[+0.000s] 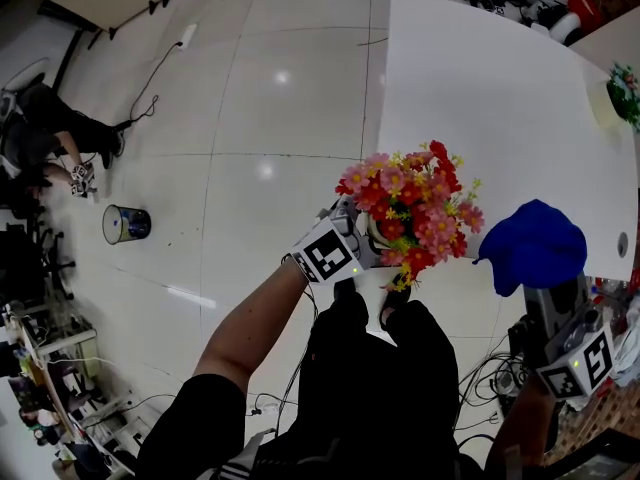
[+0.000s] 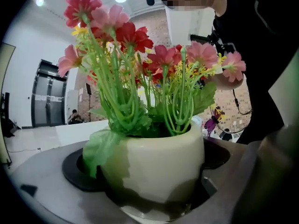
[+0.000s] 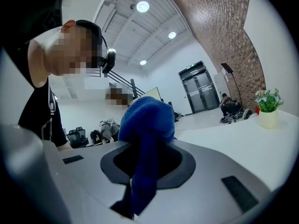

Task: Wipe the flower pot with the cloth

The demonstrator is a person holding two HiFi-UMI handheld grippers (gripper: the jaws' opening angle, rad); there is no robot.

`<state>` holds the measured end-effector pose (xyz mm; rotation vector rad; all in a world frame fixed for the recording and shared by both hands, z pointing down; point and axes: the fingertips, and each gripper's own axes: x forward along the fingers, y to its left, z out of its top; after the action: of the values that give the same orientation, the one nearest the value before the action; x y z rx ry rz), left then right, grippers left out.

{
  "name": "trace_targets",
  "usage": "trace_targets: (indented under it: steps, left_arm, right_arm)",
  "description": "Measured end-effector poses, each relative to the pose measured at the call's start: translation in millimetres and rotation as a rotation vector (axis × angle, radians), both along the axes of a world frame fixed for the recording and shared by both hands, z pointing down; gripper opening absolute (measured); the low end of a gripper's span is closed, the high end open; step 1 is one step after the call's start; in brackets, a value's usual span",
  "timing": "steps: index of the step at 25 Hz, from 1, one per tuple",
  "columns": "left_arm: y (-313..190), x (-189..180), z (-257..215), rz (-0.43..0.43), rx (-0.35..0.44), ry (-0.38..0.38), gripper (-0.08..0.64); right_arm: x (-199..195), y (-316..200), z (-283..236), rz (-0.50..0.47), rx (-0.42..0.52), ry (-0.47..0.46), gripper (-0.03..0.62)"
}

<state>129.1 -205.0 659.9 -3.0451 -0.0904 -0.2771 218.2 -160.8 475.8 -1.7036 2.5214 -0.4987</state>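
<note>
Head view: the cream ceramic flower pot (image 1: 374,233) is almost wholly hidden under its red, pink and yellow artificial flowers (image 1: 415,203), only a sliver of rim showing. The blue terry cloth (image 1: 535,248) drapes over the jaws of the right gripper (image 3: 142,181) there. A second small potted plant (image 1: 627,88) is cut by the right edge.

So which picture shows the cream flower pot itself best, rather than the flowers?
The left gripper view: the cream round flower pot fills it, gripped between the left tongs. From the head view, pink and red flowers hide nearly all of it. The right gripper view shows a blue cloth instead.
</note>
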Motion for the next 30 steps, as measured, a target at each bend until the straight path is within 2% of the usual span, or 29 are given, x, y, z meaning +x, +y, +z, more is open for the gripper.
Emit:
trace_targets:
  steps: [5,9,13,18,21,26,30]
  left_arm:
    - [0.0,4.5,2.7,-0.008,-0.002,-0.014,0.591]
    - [-3.5,-1.9,7.7,-0.021,-0.005,-0.026,0.588]
    - [-2.7,-12.8,13.4,-0.033,-0.012,-0.056,0.588]
    - [1.3,-10.8,8.5,-0.003,0.006,-0.062,0.588]
    - [1.2,-8.0,11.1,0.020,0.047,-0.095,0.593]
    - [2.0,-5.2,12.9,0.033,0.052,-0.116,0.592]
    - [1.8,-5.7,13.7,0.020,0.055,-0.124,0.589]
  right_arm:
    - [0.3,-5.5,1.7,-0.019,-0.001,-0.015,0.066]
    - [4.6,-4.7,7.2,-0.082,0.041,0.047,0.066]
    - [8.0,-5.4,7.7,-0.100,0.042,0.053,0.066]
    - [3.9,-11.0,8.2,-0.078,0.006,0.011,0.066]
    - [0.9,-17.1,6.3,-0.055,-0.013,-0.032,0.066]
    - [1.9,-14.2,8.5,-0.069,0.000,-0.012,0.066]
    - [-4.8,-14.7,4.1,-0.092,0.024,-0.032,0.066]
